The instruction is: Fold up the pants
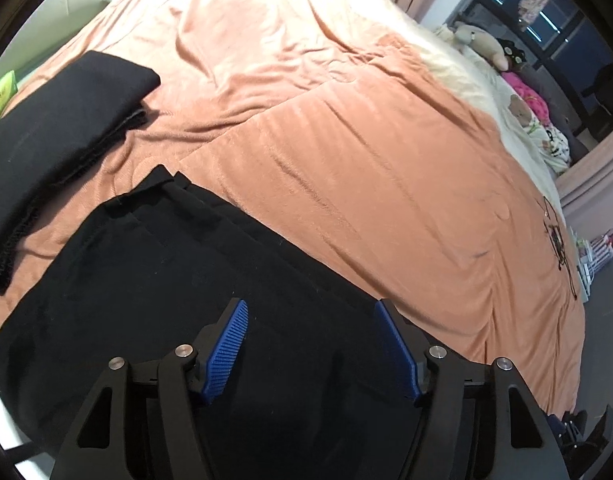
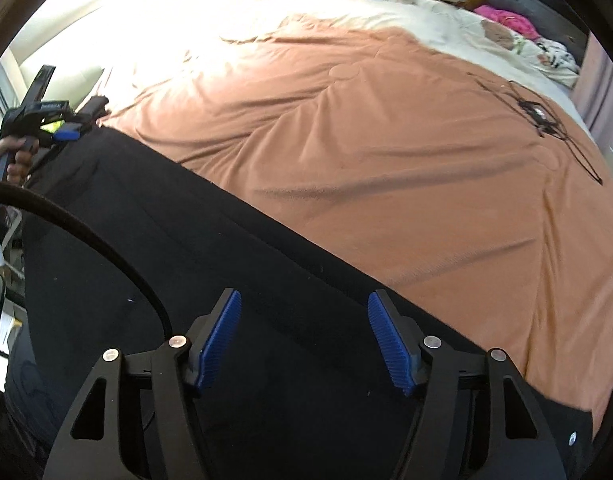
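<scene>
Left gripper: jaws apart, empty, above the pants at lower frame.
Right gripper: likewise apart; you pinch the far hem squarely.
Aim: keep both edges level.

Bare orange blanket beyond; folded black garment (far left) obstructs.

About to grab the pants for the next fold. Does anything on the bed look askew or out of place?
Nothing serious. The pants lie fairly flat on the blanket, though their layers are staggered at the far end instead of lined up. A second black folded garment sits apart beside them. Both grippers are open above the pants.
</scene>
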Demonstrator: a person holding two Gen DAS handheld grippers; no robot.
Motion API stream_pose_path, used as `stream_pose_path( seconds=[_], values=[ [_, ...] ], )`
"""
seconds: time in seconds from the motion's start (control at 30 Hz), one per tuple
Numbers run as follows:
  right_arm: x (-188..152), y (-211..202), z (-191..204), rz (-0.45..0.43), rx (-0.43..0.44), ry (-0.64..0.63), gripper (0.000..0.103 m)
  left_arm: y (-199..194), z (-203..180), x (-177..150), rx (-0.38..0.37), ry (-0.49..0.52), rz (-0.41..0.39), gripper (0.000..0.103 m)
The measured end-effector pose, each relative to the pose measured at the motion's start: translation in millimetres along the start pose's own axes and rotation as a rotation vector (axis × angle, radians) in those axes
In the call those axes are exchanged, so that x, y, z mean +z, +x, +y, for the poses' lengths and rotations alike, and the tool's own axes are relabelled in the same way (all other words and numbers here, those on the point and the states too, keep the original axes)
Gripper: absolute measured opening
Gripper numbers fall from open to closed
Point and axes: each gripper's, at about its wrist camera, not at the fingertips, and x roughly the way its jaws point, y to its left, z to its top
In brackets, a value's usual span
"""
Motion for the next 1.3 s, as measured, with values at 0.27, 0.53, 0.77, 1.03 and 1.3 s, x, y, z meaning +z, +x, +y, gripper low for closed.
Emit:
stream_pose_path(
  seconds=[0.27,0.53,0.77,1.03,1.3],
  values=[
    [17,43,-18,0.119,0.06,-0.076,0.042,16,0,10,0.018,-0.007,0.017,0.068],
    [28,68,-9,0.201,0.068,-0.196,0.028,26,7,22,0.035,-0.057,0.038,0.065],
    [31,54,1,0.168,0.042,-0.23,0.0,43,19,33,0.085,-0.137,0.077,0.062],
    [25,34,9,0.098,0.046,-0.221,0.0,71,43,38,0.134,-0.267,0.154,0.038],
    [20,33,8,0.068,0.044,-0.204,0.0,72,38,41,0.213,-0.256,0.123,0.004]
  ],
)
